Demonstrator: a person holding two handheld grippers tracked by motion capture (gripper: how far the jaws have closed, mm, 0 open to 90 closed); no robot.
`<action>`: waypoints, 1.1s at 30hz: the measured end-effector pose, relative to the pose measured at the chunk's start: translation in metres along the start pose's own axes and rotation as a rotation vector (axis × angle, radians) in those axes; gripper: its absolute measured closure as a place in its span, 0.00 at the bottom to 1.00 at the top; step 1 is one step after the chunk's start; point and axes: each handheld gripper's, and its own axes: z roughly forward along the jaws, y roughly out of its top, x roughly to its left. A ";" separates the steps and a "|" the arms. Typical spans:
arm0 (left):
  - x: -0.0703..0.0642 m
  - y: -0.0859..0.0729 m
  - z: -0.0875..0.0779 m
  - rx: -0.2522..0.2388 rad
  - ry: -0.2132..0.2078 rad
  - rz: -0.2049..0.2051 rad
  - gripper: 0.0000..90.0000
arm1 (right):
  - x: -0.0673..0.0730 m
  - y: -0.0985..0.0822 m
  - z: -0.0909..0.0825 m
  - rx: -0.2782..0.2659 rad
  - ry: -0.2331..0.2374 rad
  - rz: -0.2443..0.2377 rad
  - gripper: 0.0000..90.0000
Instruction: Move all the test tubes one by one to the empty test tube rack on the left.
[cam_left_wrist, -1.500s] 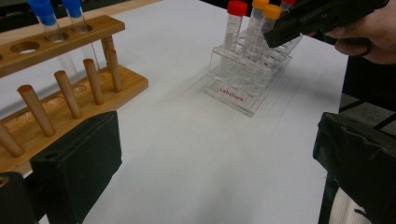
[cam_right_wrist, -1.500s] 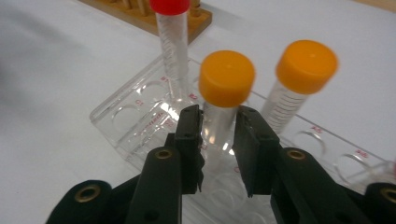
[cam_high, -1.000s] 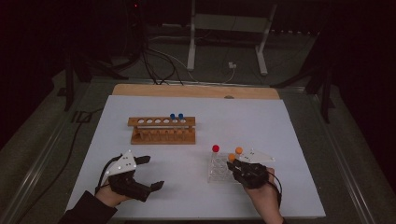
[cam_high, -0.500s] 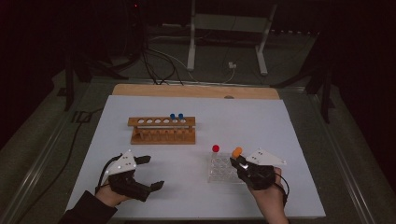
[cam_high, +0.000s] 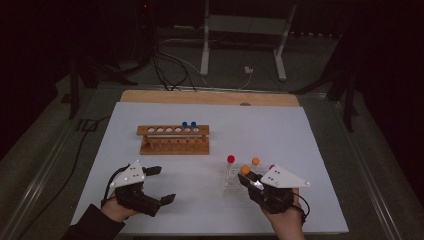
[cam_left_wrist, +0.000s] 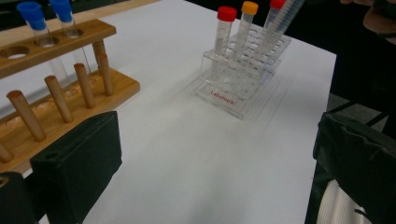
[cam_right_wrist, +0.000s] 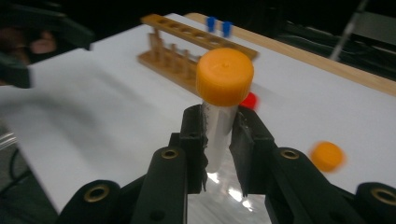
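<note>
The right gripper has its two black jaws pressed against the clear body of an orange-capped tube, just under the cap, with the tube standing upright between them. In the high view that tube's orange cap sits at the tip of the right gripper, at about five o'clock from the middle of the white table, over the near-left part of the clear plastic rack. The rack holds a red-capped tube at its eleven o'clock corner and another orange-capped tube at about one o'clock. The left gripper lies at about seven o'clock on the table, its jaws spread wide with nothing between them; its own view shows bare table between the two black pads. The wooden rack stands at about ten o'clock from the clear rack, well apart from it, with two blue-capped tubes upright in holes toward its right end.
</note>
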 end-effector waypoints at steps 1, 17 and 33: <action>-0.001 0.001 0.000 -0.002 -0.006 -0.001 0.02 | 0.004 0.001 0.000 -0.002 0.013 -0.008 0.83; -0.024 0.029 0.012 -0.027 -0.125 0.039 0.08 | 0.044 -0.004 0.039 0.086 0.173 -0.072 0.83; -0.039 0.047 0.042 -0.048 -0.169 0.119 0.46 | 0.055 -0.006 0.059 0.142 0.228 -0.079 0.83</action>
